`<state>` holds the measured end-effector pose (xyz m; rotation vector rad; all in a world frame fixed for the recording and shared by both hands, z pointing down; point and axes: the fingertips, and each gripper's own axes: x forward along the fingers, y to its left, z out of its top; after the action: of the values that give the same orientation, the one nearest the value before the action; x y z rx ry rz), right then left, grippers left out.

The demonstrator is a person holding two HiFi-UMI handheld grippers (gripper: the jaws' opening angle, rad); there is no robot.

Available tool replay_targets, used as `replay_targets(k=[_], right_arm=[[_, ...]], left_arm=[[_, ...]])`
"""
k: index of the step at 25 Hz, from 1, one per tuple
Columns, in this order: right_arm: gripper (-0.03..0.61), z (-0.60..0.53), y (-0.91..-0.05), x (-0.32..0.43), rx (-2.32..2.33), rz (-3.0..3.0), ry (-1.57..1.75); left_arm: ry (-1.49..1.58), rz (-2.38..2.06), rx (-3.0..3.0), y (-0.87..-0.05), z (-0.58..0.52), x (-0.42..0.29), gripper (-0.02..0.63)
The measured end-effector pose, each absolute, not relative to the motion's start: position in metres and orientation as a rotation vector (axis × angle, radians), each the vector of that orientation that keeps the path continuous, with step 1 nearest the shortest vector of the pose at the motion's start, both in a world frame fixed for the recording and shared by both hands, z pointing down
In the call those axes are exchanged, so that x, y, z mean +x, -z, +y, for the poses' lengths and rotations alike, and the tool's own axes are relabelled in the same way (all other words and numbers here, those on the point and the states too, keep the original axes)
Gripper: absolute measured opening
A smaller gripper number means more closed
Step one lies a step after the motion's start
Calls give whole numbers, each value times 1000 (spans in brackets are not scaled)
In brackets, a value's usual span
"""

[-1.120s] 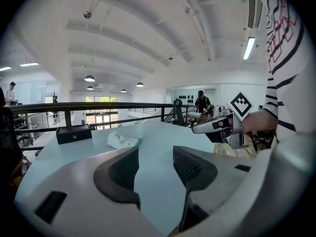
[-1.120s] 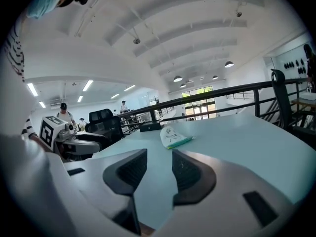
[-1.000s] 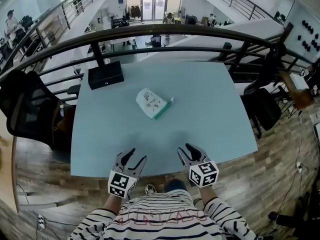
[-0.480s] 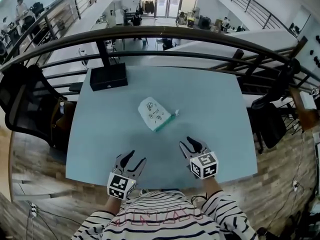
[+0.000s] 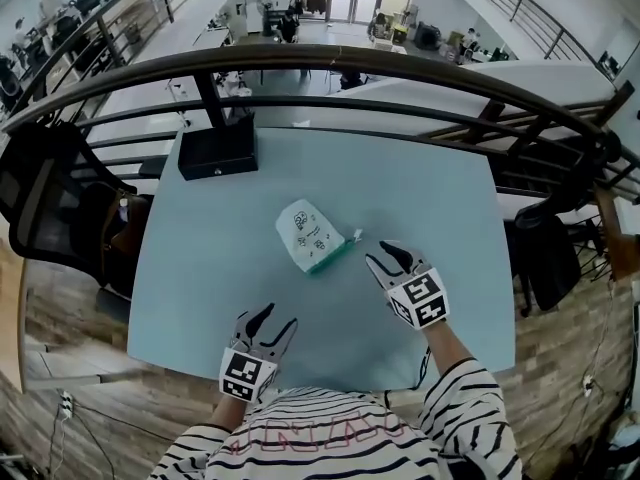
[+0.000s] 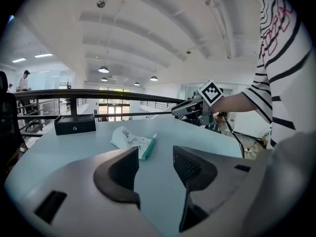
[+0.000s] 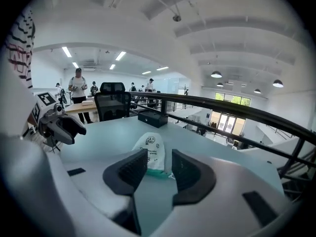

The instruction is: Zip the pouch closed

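A small white pouch (image 5: 306,232) with a green zipper edge lies flat near the middle of the pale blue table (image 5: 430,193); its zipper pull sticks out at the right end (image 5: 356,235). It also shows in the left gripper view as the pouch (image 6: 129,139) and in the right gripper view as the pouch (image 7: 149,151). My right gripper (image 5: 385,259) is open, a short way right of the zipper end, with nothing between its fingers. My left gripper (image 5: 268,320) is open near the table's front edge, well short of the pouch, and holds nothing.
A black box (image 5: 217,149) stands at the table's far left corner. A dark metal railing (image 5: 330,63) curves behind the table. A black office chair (image 5: 60,203) sits to the left. People stand at desks in the background.
My right gripper has moved forward and up the table toward the pouch's zipper end. The left gripper has stayed near the front edge. The pouch has not moved.
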<state>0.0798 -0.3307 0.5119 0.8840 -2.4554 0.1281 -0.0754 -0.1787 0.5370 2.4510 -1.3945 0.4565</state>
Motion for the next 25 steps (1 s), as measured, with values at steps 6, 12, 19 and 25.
replay_targets(k=[6, 12, 19, 25], right_arm=[[167, -364, -526, 78, 767, -2376, 6], [167, -395, -566, 82, 576, -2117, 330], [167, -414, -614, 76, 356, -1883, 588], [155, -428, -645, 71, 158, -1751, 753]], left_arm=[[-490, -1372, 2425, -549, -185, -67, 196], [-505, -1387, 2384, -555, -190, -66, 196], [-522, -1421, 2324, -563, -193, -75, 196], [-507, -1430, 2248, -580, -196, -81, 196]])
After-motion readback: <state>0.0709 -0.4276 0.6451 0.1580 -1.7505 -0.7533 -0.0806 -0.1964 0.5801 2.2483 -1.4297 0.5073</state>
